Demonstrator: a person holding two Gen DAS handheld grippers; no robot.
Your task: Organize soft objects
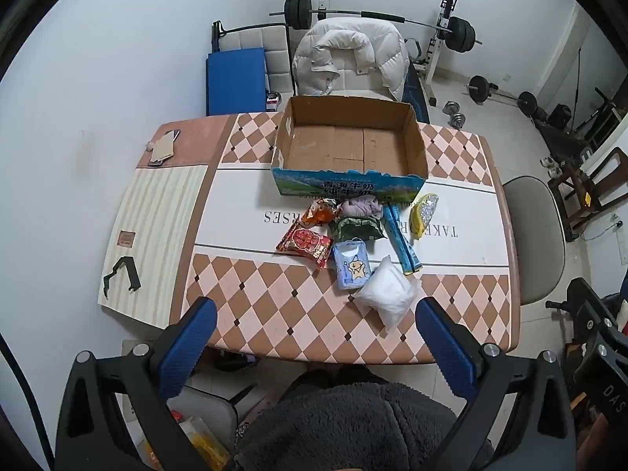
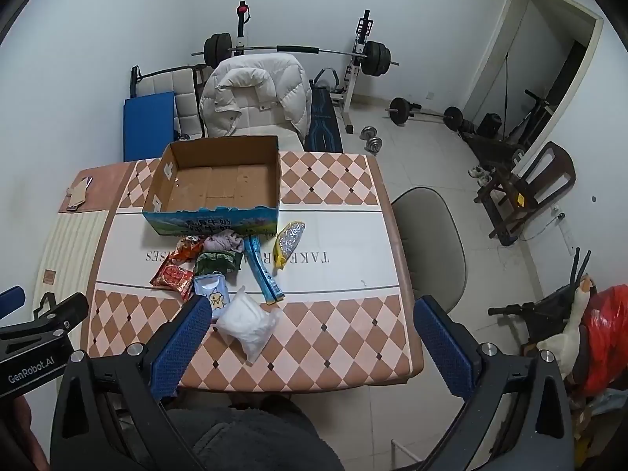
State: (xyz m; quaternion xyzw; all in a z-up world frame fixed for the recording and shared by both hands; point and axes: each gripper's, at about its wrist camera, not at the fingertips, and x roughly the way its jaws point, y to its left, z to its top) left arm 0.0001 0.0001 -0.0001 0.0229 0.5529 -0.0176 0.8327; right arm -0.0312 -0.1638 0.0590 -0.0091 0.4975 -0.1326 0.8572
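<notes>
Your cardboard box (image 1: 349, 145) sits in the upper middle of the left wrist view on the checked table (image 1: 274, 306), its top open and its brown floor bare; nothing lies inside it. The soft things are all outside, heaped just below the box's printed blue front wall: a red snack packet (image 1: 304, 244), an orange packet (image 1: 320, 212) above it, a crumpled purple cloth (image 1: 359, 208) touching the box front, a dark green packet (image 1: 355, 227), a pale blue tissue pack (image 1: 351, 267) with a cartoon figure, a clear plastic bag (image 1: 386, 294) of white stuffing lowest in the heap, a long blue tube-shaped packet (image 1: 400, 237) lying slantwise, and a yellow and silver pouch (image 1: 424, 214) to the right. The box front carries Chinese characters, partly covered by the cloth and too small for you to read surely. The table's white band reads upside down "TAKE" and "RSES", with the middle letters hidden under the heap. In the right wrist view the other tool at the lower left edge shows "GenRobot.AI" on its side. Your left gripper (image 1: 316, 329) hangs above the table's near edge with its blue pads spread wide and nothing between them; your right gripper (image 2: 310, 329) is likewise spread wide and empty, one pad (image 2: 182, 337) overlapping the tissue pack in the picture, though you cannot tell that it touches. A dark fleece sleeve (image 1: 353, 424) fills the bottom of both views.
</notes>
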